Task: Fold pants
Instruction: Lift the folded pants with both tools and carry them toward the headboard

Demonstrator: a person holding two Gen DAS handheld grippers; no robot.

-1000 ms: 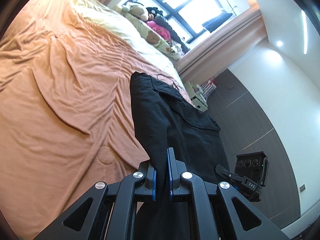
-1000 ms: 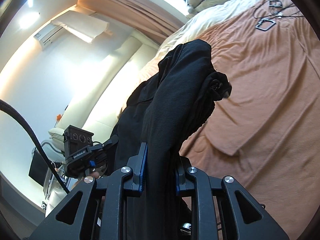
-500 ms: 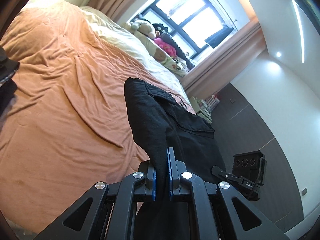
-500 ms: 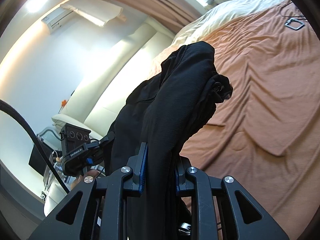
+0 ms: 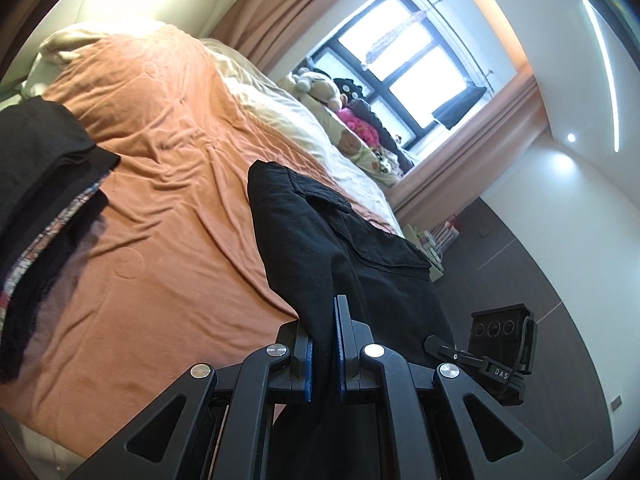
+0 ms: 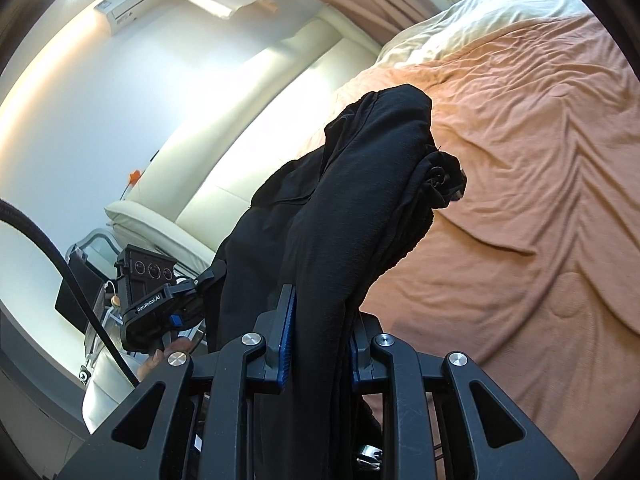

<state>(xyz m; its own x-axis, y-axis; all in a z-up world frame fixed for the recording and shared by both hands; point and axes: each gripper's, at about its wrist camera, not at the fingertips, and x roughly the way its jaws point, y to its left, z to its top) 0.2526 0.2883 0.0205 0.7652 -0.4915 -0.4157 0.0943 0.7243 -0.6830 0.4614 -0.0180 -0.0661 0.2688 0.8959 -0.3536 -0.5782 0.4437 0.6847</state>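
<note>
Left claw (image 5: 323, 350) is clamped down on a thin edge of the black pants (image 5: 320, 240), blue pads nearly meeting with just the cloth between them. From there the fabric rises up and away in front of the camera, and you can see a flapped pocket on the side facing the window (image 5: 416, 64). Right claw (image 6: 320, 334) is gripping a much thicker bunch of the same pants (image 6: 360, 184), so its pads sit a bit further apart. That end is all scrunched into folds, with a small crumpled bit sticking out to the right.

So the pants are hanging in the air between the two claws, above the bed with the orange sheet (image 5: 168, 208), not lying on it.

On the left edge of the left wrist view there's a stack of dark folded clothes (image 5: 44, 184) sitting on the bed, with some patterned fabric sandwiched in it. Stuffed toys (image 5: 320, 88) are lined up by the window. No real containers anywhere that I can make out.
</note>
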